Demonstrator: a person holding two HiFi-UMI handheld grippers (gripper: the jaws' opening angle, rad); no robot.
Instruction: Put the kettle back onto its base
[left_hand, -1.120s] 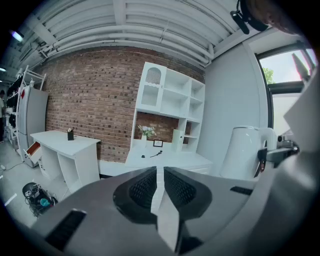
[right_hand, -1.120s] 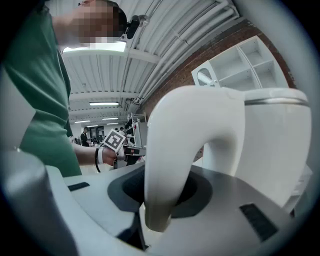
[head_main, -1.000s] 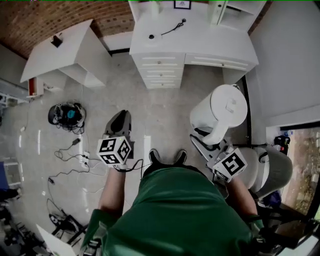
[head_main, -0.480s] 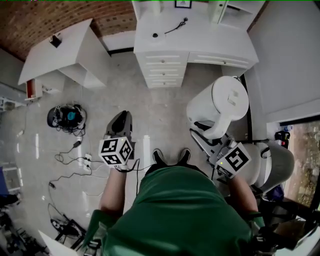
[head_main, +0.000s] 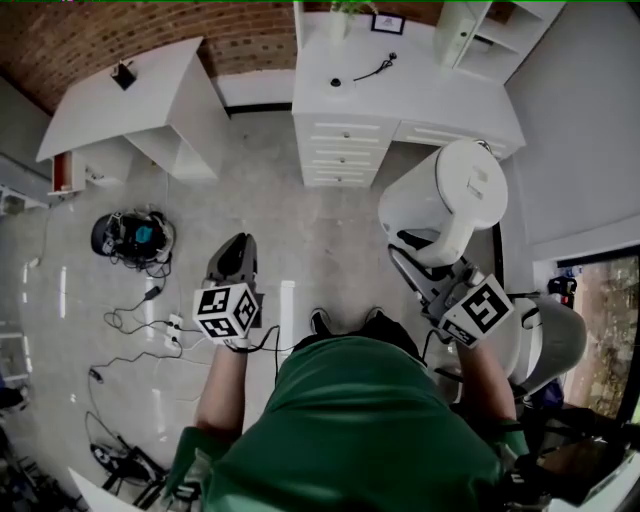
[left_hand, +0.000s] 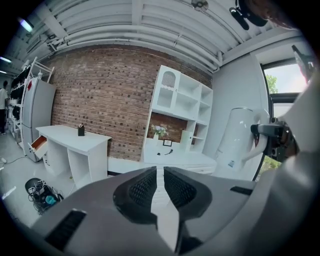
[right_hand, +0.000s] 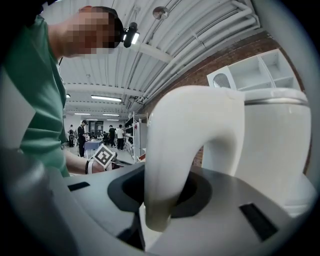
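The white kettle (head_main: 445, 205) hangs in the air at the right of the head view, above the floor in front of the white desk (head_main: 430, 105). My right gripper (head_main: 425, 262) is shut on its curved white handle (right_hand: 185, 145), which fills the space between the jaws in the right gripper view. On the desk top lies a small dark round piece (head_main: 337, 82) with a black cord (head_main: 380, 68); I cannot tell whether it is the base. My left gripper (head_main: 232, 260) is held out over the floor, its jaws together with only a thin slit and nothing between them (left_hand: 156, 187).
A second white table (head_main: 130, 95) stands at the left by the brick wall. Cables and a power strip (head_main: 150, 310) lie on the floor beside a dark bundle (head_main: 135, 232). A grey rounded seat (head_main: 550, 345) is at the right. A shelf unit (left_hand: 180, 107) rises behind the desk.
Both grippers have moved forward toward the desk, which now sits closer in the head view. The kettle has travelled with the right gripper and rides a little higher.
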